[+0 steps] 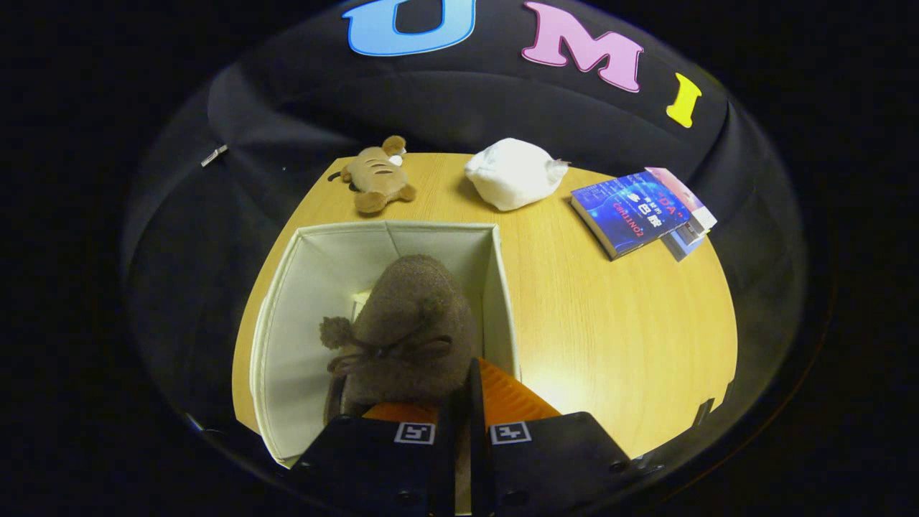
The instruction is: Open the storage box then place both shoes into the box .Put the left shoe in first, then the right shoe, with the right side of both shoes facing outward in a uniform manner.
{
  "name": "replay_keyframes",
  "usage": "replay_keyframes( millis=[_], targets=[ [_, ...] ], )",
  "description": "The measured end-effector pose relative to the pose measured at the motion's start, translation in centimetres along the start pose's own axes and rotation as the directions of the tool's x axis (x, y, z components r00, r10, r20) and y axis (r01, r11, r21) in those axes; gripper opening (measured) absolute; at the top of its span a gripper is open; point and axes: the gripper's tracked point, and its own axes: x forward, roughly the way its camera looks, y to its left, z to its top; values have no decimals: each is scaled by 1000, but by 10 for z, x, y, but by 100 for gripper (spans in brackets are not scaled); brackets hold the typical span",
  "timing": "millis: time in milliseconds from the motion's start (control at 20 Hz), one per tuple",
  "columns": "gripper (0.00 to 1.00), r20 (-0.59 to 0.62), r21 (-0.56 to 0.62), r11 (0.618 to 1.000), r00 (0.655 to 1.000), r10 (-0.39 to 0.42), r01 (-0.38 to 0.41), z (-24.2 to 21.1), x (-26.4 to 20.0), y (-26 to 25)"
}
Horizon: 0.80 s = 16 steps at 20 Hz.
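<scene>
An open white storage box (pixel 287 301) stands on the wooden table just ahead of my gripper (pixel 459 402). A brown fuzzy shoe (pixel 416 323) with a pompom and a lace bow hangs over the box's inside, toe pointing away from me. My fingers are closed tight on the shoe's rear edge, with almost no gap between them. Something pale lies on the box floor past the shoe, mostly hidden by it.
A striped plush toy (pixel 377 176) lies at the table's far edge beyond the box. A white cloth bundle (pixel 513 172) sits to its right. A blue book (pixel 628 212) on other books lies at the far right. Bare tabletop (pixel 617 330) spreads right of the box.
</scene>
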Motion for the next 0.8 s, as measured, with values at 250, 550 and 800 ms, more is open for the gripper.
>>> replay_keyframes(
  millis=[250, 550, 800],
  targets=[
    [25, -33, -19, 1000, 999, 22, -23, -14, 4, 12],
    [80, 9, -89, 992, 996, 92, -90, -11, -12, 37],
    [94, 65, -88, 987, 988, 137, -131, 0, -26, 39]
  ],
)
